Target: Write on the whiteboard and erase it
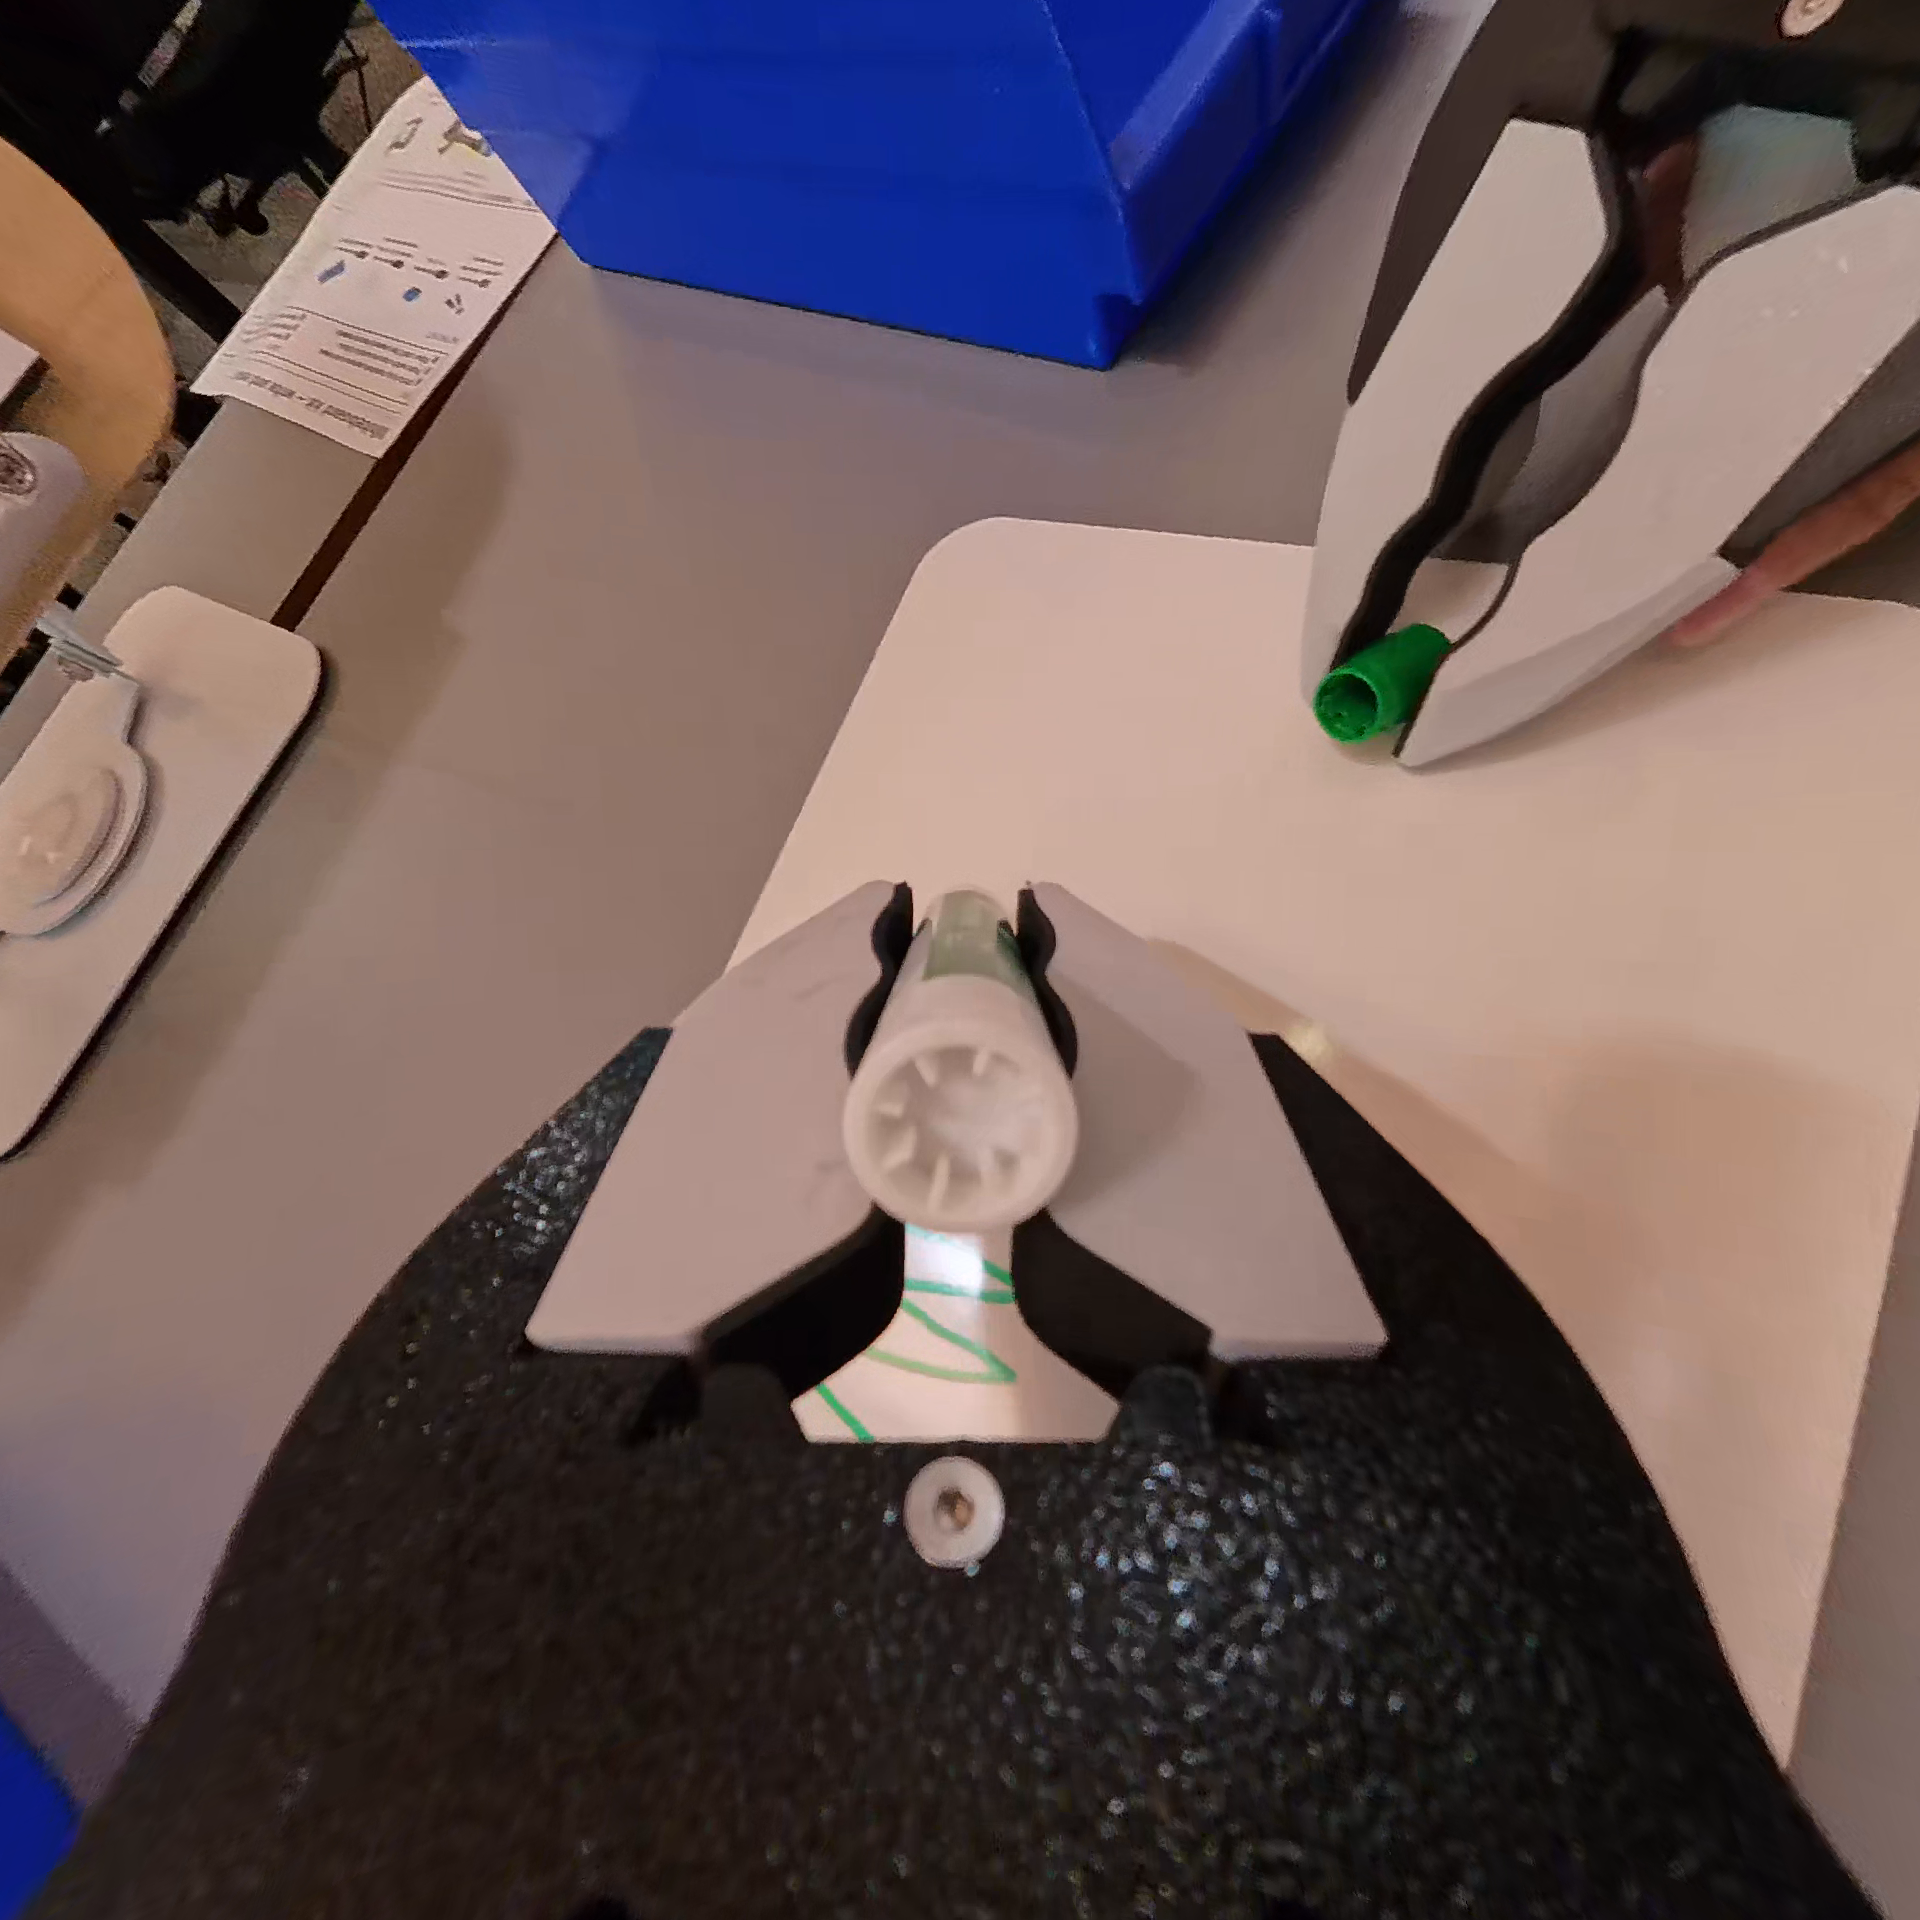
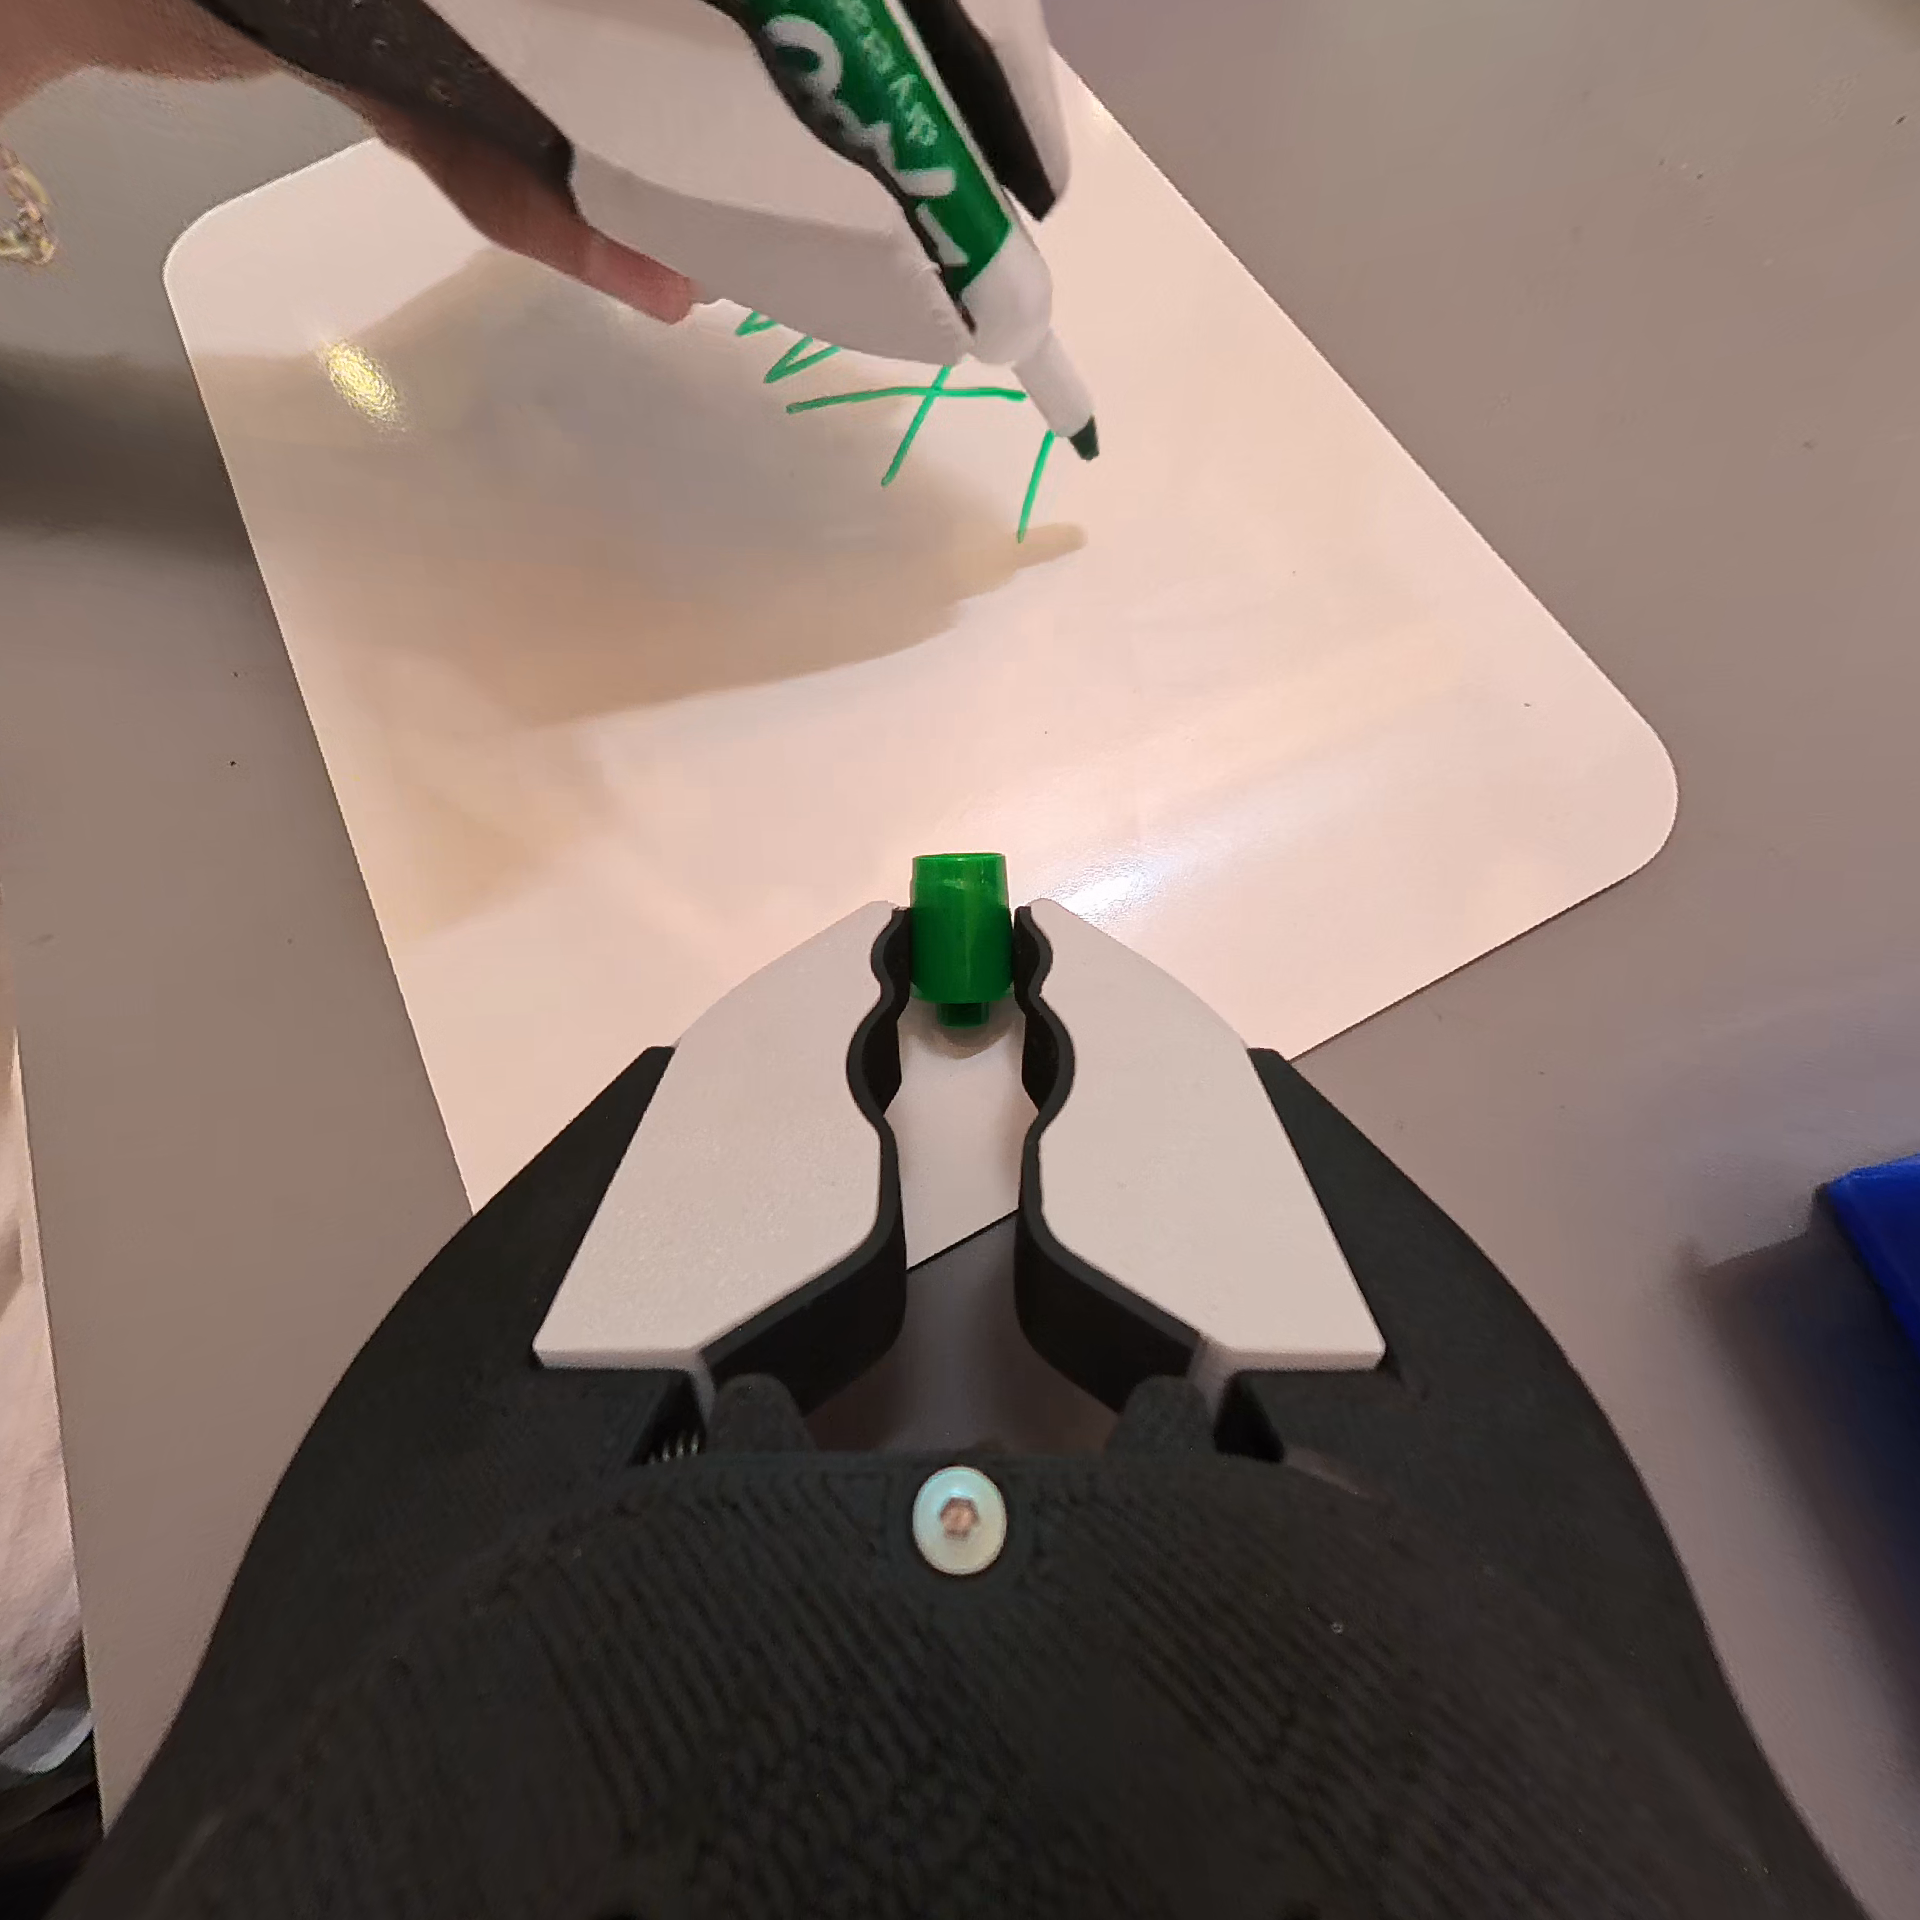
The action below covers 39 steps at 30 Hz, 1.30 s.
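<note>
- Left tool (image 1: 964, 904) is clamping a green-and-white marker (image 2: 940, 197) between its nearly closed fingers, with the barrel's blunt end facing its own camera.
- From the right wrist view, the marker's long axis is slanting steeply down, and its green tip is pointing at the whiteboard (image 2: 1143, 748), sitting at or just above the end of a stroke; contact cannot be told.
- Green lines (image 2: 914, 416) are crossing the board just beside the tip, and a few are also showing under the left tool in its own view.
- Right tool (image 2: 958, 914) is pinching the green cap (image 2: 958, 935) at its fingertips, fingers drawn in to the cap's width, with the cap's open end facing away from that tool.
- Both tools are hovering over the whiteboard, which is lying flat on the grey bench (image 1: 623, 582).
- Farther out, a blue bin (image 1: 883, 156) is standing behind the board, and a printed sheet (image 1: 384, 281) is lying to its left.
</note>
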### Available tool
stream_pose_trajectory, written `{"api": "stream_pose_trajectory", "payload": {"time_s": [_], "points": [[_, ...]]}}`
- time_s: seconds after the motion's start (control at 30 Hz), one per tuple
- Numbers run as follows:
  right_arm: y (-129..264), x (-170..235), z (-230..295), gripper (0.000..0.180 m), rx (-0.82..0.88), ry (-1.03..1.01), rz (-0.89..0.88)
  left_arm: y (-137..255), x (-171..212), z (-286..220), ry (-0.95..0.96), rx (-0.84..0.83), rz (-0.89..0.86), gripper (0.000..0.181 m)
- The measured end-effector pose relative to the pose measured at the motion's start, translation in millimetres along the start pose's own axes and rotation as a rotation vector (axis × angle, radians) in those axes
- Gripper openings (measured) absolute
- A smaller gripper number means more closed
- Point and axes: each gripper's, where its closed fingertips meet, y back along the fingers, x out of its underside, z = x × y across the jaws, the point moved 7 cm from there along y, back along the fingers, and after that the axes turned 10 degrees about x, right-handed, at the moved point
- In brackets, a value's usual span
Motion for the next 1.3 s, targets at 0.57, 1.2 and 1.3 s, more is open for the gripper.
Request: {"api": "stream_pose_trajectory", "payload": {"time_s": [0.57,1.2,1.3], "points": [[0,0,0,0.019,-0.001,0.0,0.0,4,13,-19,-0.054,0.034,0.094,0.019],[0,0,0,0.019,-0.001,0.001,0.0,-13,-9,-8,-0.011,0.022,-0.011,0.019],[0,0,0,0.019,-0.001,0.0,0.0,-18,-6,-6,-0.006,0.026,0.014,0.019]]}}
